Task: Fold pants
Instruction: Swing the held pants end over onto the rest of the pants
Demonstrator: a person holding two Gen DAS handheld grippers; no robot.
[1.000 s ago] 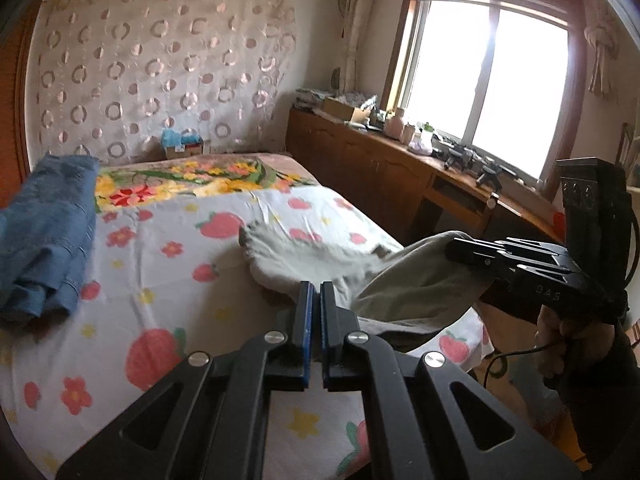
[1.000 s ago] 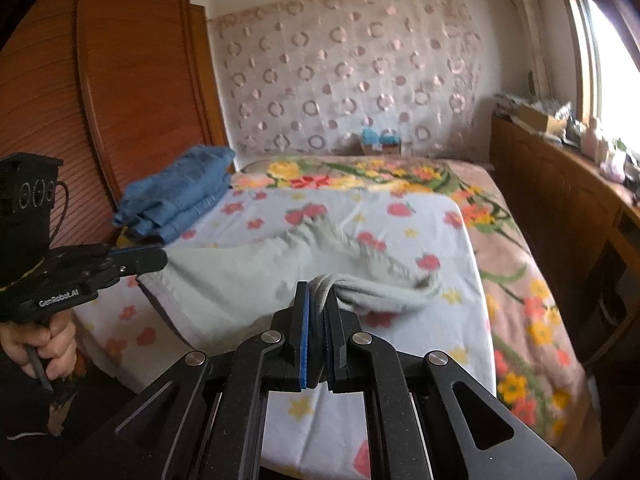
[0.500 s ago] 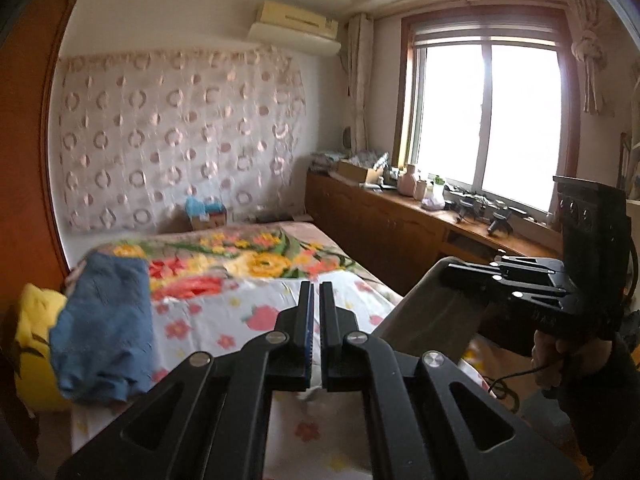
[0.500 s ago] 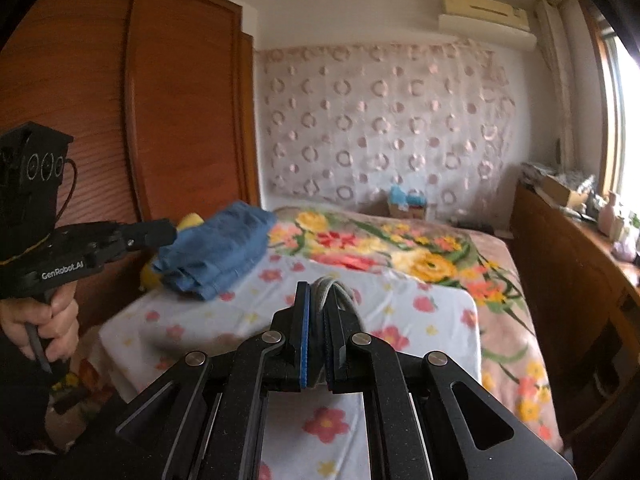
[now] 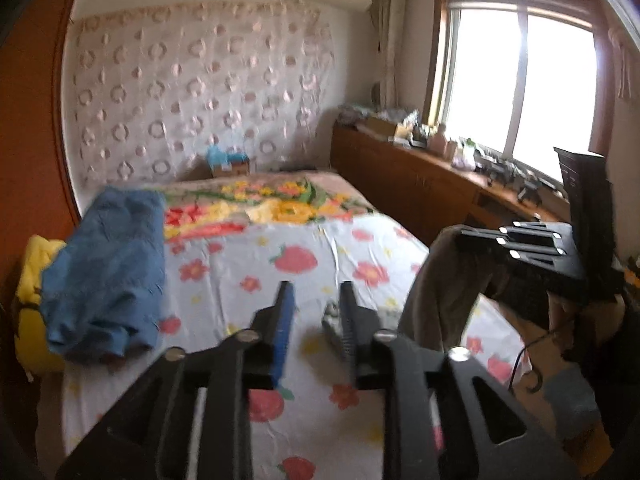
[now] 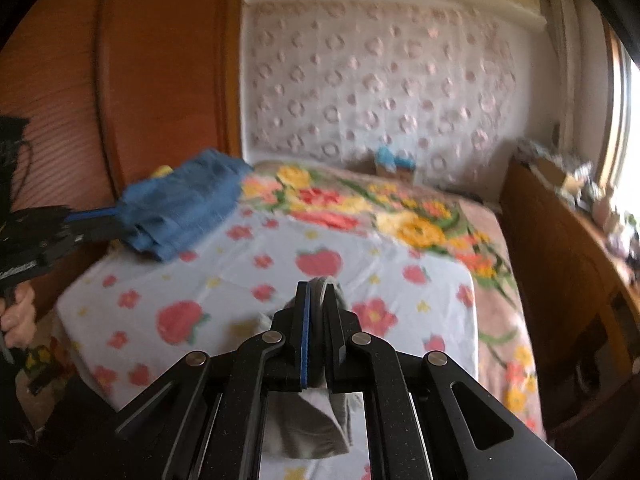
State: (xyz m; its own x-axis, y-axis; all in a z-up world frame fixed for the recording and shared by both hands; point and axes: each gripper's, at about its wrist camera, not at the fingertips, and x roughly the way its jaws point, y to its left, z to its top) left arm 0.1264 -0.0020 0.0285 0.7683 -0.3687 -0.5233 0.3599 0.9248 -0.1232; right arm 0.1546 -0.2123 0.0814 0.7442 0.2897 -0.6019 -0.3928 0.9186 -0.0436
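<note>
A bed (image 5: 360, 264) with a strawberry-print sheet fills both views, and folded jeans (image 5: 108, 264) are seen at its far left. The grey pants (image 5: 444, 292) are held up at the near right edge, clenched in the right gripper (image 6: 318, 292). The left gripper (image 5: 314, 300) is opening with nothing clamped, though a blurred grey scrap seems to lie by its right finger.

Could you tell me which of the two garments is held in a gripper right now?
The grey pants, clamped in the right gripper; the blue garment lies untouched on the bed.
</note>
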